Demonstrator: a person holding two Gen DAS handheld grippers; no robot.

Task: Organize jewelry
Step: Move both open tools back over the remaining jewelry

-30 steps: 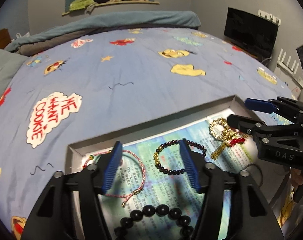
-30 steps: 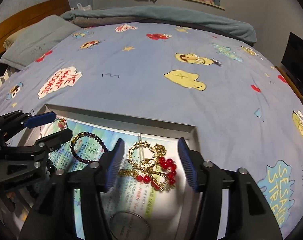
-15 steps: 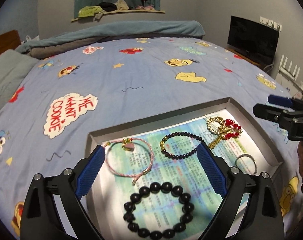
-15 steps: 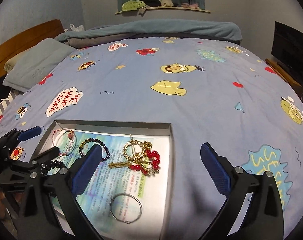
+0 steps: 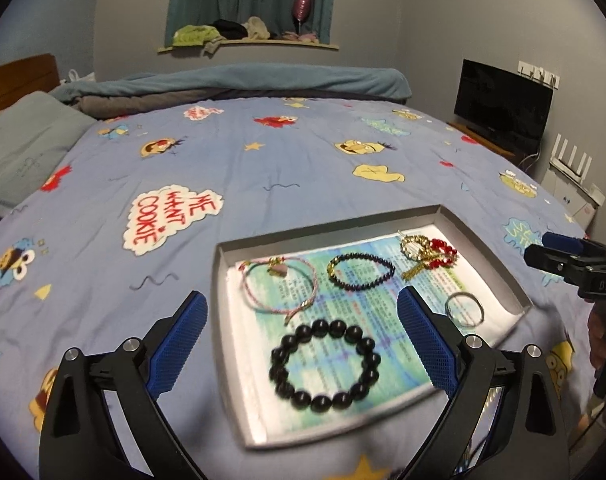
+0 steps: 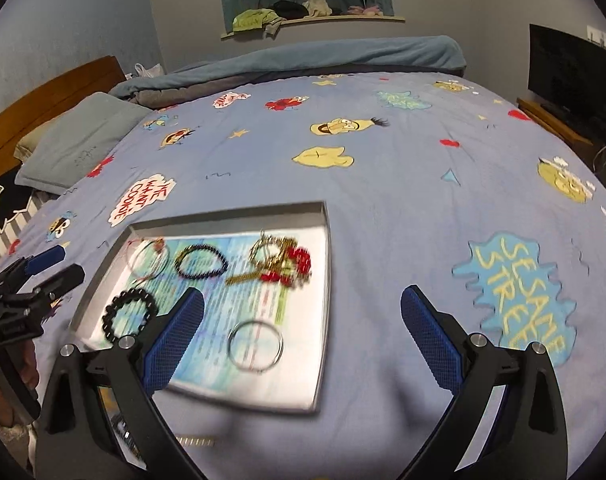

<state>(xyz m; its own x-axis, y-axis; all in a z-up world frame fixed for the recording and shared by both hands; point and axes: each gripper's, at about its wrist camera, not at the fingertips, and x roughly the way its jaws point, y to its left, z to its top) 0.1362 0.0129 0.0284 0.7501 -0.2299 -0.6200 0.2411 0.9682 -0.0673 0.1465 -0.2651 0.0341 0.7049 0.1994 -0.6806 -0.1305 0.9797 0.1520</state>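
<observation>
So, both grippers are off the jewelry right now and holding nothing. The left gripper [image 5: 299, 336] has its jaws spread wide, having just been opening, and nothing sits between the pads except the view down onto the tray [image 5: 223, 344]. Same for the right gripper [image 6: 303, 336]: jaws wide apart, just opened, empty.

Everything I care about is inside that shallow grey tray on the bed [image 5: 303, 160], lying on a printed paper liner. In the left wrist view the big black bead bracelet [image 5: 325, 365] lies dead centre, low in the frame, right between my left fingers and nearest to that gripper. Above it sit the pink cord bracelet [image 5: 279, 288] at centre left, the small dark bead bracelet [image 5: 361, 272] beside it, and the gold and red piece [image 5: 427, 254] toward the upper right. The thin silver ring [image 5: 464, 309] lies at the right, just past the left gripper's right finger.

From the right wrist view the tray sits left of centre, so the silver ring [image 6: 255, 345] is the closest thing to the right gripper, just inside its left finger. I'd guess the left goes for the black beads: a flat loop with no long axis, so approach angle barely matters.
</observation>
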